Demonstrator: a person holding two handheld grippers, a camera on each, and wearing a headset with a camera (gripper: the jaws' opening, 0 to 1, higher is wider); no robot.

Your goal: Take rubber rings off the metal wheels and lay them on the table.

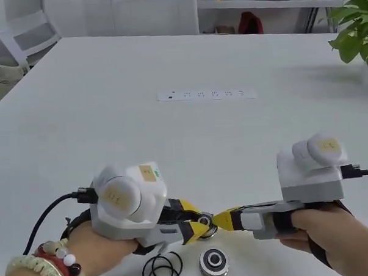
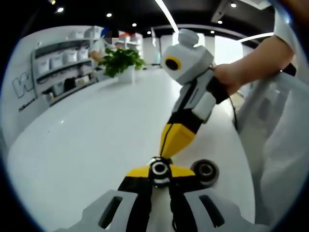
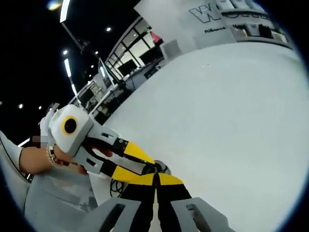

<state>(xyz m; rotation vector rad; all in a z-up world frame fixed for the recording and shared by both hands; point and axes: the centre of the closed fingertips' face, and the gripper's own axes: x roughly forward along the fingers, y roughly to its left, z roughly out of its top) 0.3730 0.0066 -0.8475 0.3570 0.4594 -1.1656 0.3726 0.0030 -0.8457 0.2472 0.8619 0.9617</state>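
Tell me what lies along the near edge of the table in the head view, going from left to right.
Beaded bracelets → black rubber rings → loose metal wheel → person's right hand. Left out: the held wheel in the left gripper, which sits above the loose one in the picture.

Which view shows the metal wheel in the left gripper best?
The left gripper view: the metal wheel faces the camera, clamped in the left gripper. The head view shows a sliver between jaw tips; the right gripper view, an edge behind its jaws.
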